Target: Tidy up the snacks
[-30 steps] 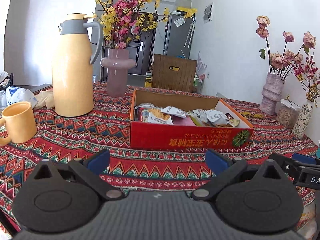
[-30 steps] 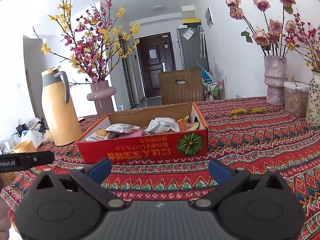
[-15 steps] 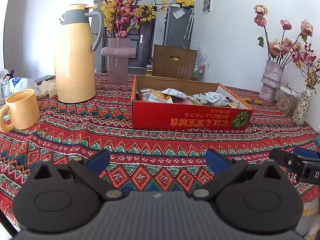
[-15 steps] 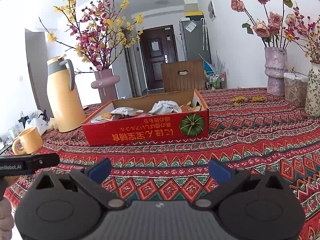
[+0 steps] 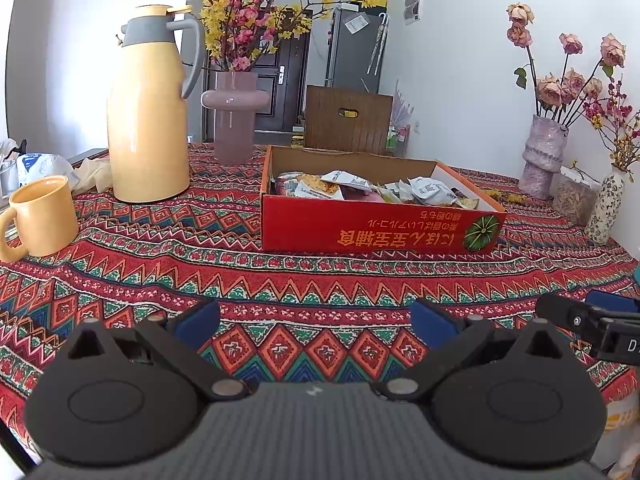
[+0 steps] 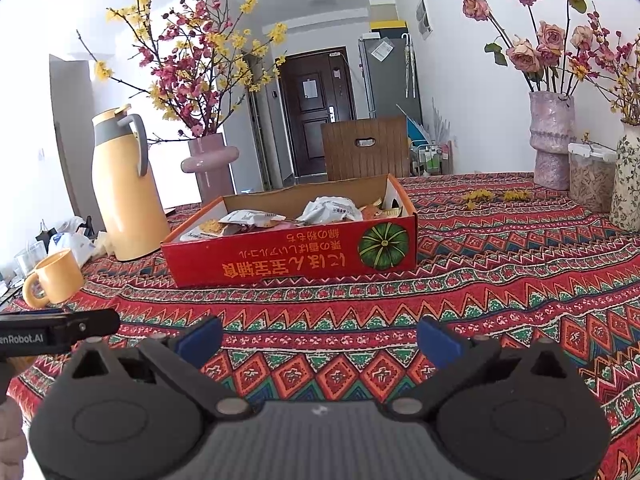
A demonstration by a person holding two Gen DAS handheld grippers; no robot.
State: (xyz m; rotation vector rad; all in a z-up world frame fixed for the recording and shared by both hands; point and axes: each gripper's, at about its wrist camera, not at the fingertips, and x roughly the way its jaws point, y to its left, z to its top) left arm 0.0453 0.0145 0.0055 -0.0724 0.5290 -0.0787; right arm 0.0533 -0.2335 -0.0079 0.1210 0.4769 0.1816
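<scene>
1. Pulling back from the table, both grippers are sitting farther from the red snack box (image 5: 380, 228) than a second ago; in the left wrist view the box has shrunk and slid up toward 12 o'clock, with far more patterned tablecloth (image 5: 280, 292) showing in front of it.
2. Spreading wide, the left gripper (image 5: 315, 322) is showing its blue pads (image 5: 198, 318) far apart with nothing between them, just as they were a second ago.
3. Matching it, the right gripper (image 6: 318, 338) is holding its jaws wide apart and empty over the cloth, the gap unchanged from the earlier frames.
4. Resting inside the box, the crinkled snack packets (image 5: 352, 186) are lying heaped in one loose pile, none sticking past the rim, their arrangement looking the same as before.
5. Standing at 10 o'clock of the box in the left wrist view, the yellow thermos jug (image 5: 150, 108) is now showing whole, lid and all, and the yellow mug (image 5: 40, 216) at 9 o'clock is sitting well apart from it.
6. Peeking in at 3 o'clock low in the left wrist view, the right tool's black tip is hovering beside the left gripper; in the right wrist view the left tool's tip is poking in at 9 o'clock.
7. Appearing more fully in the right wrist view, the mug (image 6: 54, 278) is coming into frame at 9 o'clock of the box (image 6: 296, 256), whereas a second ago only its top was showing.
8. Lining the wall at 2 o'clock, the pink vase of dried roses (image 6: 552, 140) is standing just beside a clear lidded container (image 6: 592, 176).
</scene>
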